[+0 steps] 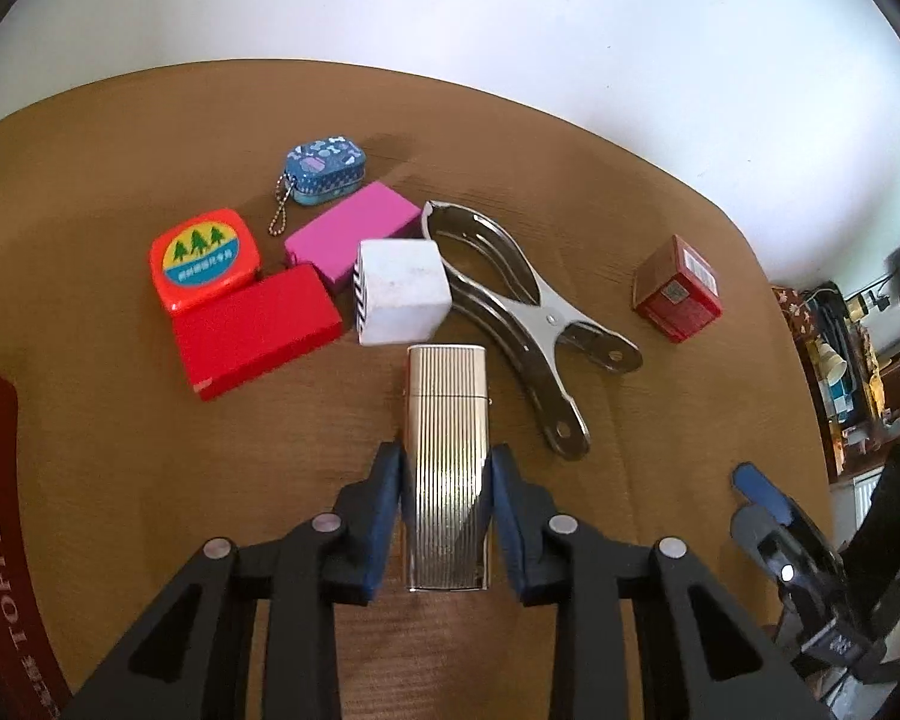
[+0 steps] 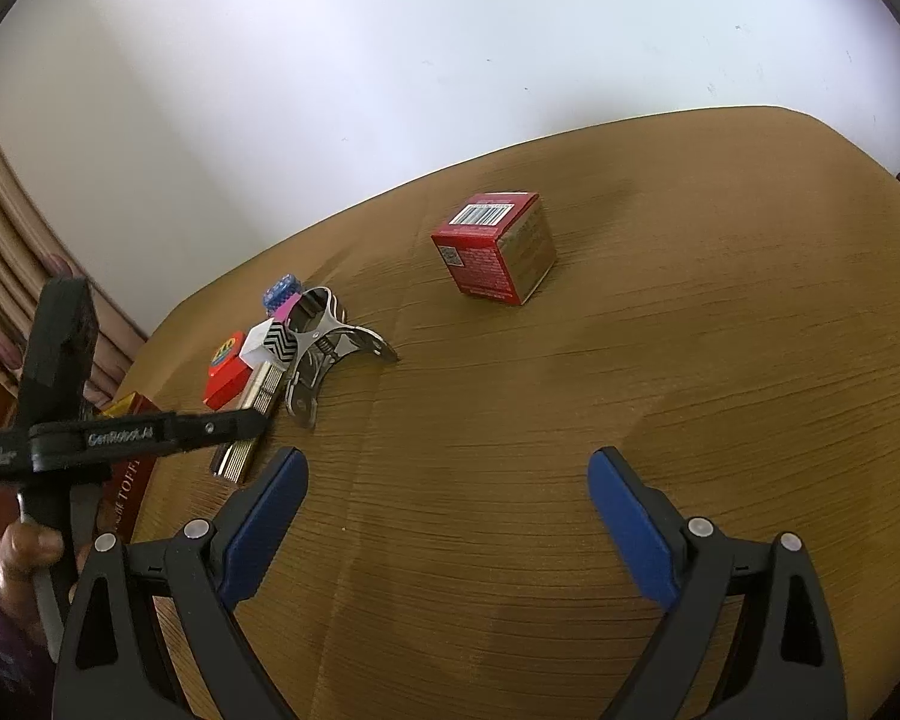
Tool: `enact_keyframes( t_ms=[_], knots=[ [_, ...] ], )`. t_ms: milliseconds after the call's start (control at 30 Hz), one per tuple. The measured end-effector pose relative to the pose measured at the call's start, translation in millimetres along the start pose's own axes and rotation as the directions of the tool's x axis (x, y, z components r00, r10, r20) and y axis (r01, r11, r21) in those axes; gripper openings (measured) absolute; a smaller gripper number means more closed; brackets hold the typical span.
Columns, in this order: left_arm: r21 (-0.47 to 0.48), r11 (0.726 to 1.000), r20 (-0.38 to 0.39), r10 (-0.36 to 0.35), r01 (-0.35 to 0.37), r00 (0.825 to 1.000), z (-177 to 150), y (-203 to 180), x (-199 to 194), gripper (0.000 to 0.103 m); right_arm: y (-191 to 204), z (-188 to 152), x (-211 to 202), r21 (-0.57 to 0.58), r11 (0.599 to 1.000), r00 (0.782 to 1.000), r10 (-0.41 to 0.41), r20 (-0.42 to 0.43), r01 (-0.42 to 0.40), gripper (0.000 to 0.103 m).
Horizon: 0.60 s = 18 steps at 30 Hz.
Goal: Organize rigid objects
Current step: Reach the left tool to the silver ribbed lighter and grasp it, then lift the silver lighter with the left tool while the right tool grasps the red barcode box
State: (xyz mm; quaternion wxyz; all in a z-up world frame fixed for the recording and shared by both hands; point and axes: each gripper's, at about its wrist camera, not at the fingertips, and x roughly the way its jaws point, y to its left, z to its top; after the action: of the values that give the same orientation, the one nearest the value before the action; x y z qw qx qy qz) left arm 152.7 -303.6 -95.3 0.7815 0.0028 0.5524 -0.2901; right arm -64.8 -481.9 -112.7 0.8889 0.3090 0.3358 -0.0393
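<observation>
Your left claw (image 1: 446,516) is clamped on the ribbed silver lighter (image 1: 447,420), its long axis running straight ahead toward the white cube (image 1: 399,294) on the desk (image 1: 660,450). Your right claw (image 2: 447,531) gapes empty, well apart.

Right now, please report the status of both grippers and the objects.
Left gripper shut on ribbed silver lighter. Right gripper open, empty. Metal spring clamp lies close beside lighter. Red cube box stands apart.

L wrist: steep down, close over table (image 1: 90,192) | R wrist: shallower, from right | shared: metal clamp (image 1: 510,300), red box (image 2: 498,249)
</observation>
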Motion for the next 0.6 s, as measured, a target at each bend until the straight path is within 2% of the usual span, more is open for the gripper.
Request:
enact_keyframes(
  t_ms=[267, 400, 467, 533, 600],
  knots=[
    [-0.019, 0.999, 0.036, -0.026, 0.027, 0.999, -30.7, -3.0, -26.4, 0.03, -1.1, 5.6, -1.3, -0.013, 0.999, 0.999, 0.029, -0.014, -0.029, 0.093],
    [-0.014, 0.999, 0.041, -0.036, 0.037, 0.999, -44.6, -5.4, -42.4, 0.03, 6.8, 33.1, -0.2, -0.174, 0.985, 1.0, -0.022, -0.006, 0.02, 0.094],
    [-0.019, 0.999, 0.039, -0.05, 0.051, 0.998, -50.6, -9.8, -44.8, 0.03, 7.7, 47.4, 5.3, -0.234, 0.972, 0.999, -0.016, -0.029, 0.009, 0.094],
    [-0.022, 0.998, 0.036, -0.057, 0.058, 0.998, -58.9, -6.9, -52.8, 0.03, 9.1, 64.3, 15.2, -0.319, 0.947, 0.998, -0.047, -0.04, 0.031, 0.094],
    [-0.028, 0.998, 0.04, -0.063, 0.064, 0.997, -62.3, -8.0, -57.8, 0.03, 9.9, 75.0, 21.5, -0.367, 0.93, 0.998, -0.041, -0.047, 0.021, 0.094]
  ],
)
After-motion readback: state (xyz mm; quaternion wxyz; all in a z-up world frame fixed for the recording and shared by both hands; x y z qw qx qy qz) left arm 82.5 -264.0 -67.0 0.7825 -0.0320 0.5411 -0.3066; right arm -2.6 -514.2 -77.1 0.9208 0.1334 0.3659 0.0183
